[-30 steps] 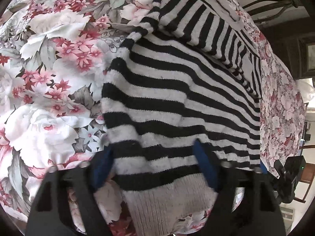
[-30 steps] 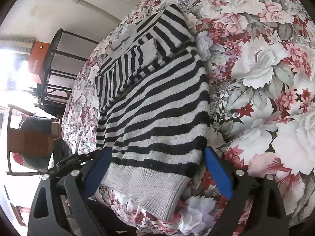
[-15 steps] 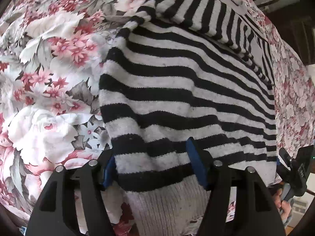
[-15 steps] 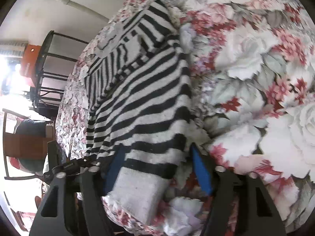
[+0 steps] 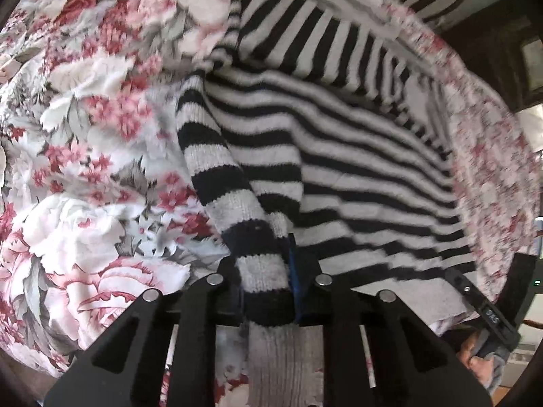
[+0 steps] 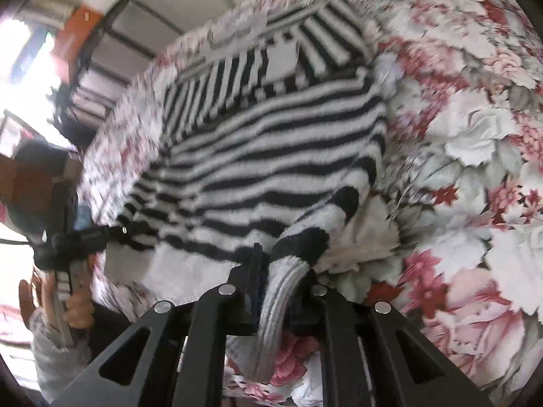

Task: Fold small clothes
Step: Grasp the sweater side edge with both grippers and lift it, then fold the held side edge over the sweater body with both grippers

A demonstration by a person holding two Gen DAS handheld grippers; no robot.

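My left gripper [image 5: 266, 271] and right gripper [image 6: 283, 274] have just clamped the striped sweater's [image 5: 339, 156] grey hem corners on the floral bedspread [image 5: 85, 135]; next, lift both evenly toward the collar.

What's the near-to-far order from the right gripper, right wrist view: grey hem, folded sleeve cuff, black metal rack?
1. grey hem: pinched in the right gripper.
2. folded sleeve cuff: far end of the sweater, upper centre.
3. black metal rack: beyond the bed, upper left.

Home, probably bedroom: floral bedspread [image 5: 101, 176], metal rack [image 6: 112, 44].
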